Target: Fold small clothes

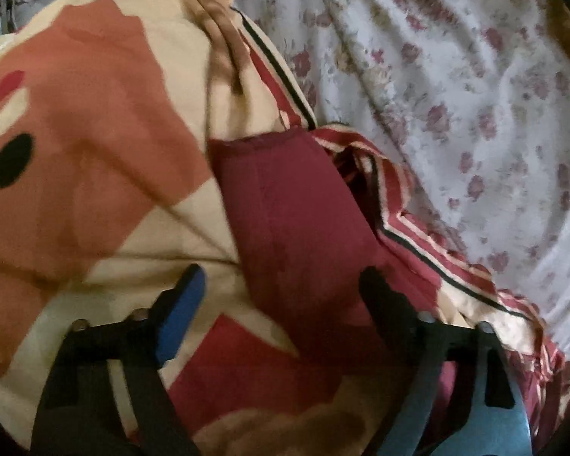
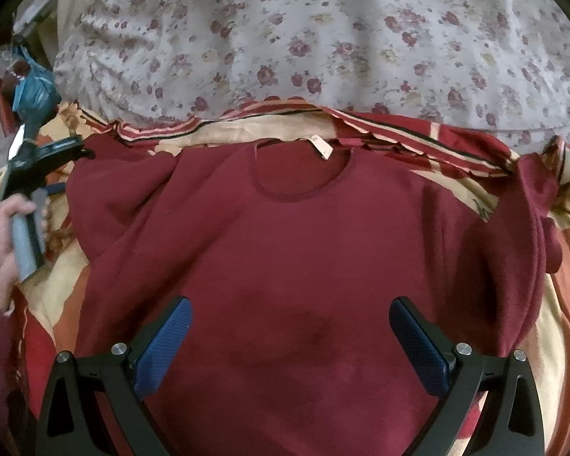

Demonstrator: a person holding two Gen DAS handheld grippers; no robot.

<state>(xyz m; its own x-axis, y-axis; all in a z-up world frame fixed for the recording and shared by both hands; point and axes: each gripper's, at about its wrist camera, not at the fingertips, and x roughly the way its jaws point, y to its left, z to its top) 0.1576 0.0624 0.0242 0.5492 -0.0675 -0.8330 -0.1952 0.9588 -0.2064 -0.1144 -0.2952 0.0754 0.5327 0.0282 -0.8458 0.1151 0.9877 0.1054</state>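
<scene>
A: R wrist view – maroon shirt [image 2: 285, 250] seen laid flat, neckline up, on patterned blanket [image 2: 562, 326]. Right gripper [image 2: 290, 336] held above it, jaws spread wide, nothing gripped.

B: L wrist view – only a sleeve [image 1: 296, 205] is shown. Left gripper [image 1: 281, 288] also spread wide, over sleeve.

A: Left hand [image 2: 0, 239] seen only from R, floral sheet [image 2: 285, 38] behind.

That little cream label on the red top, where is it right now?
In the right wrist view, the cream label sits at the back of the neckline of the maroon top, near the top centre, just below the striped blanket edge.
</scene>
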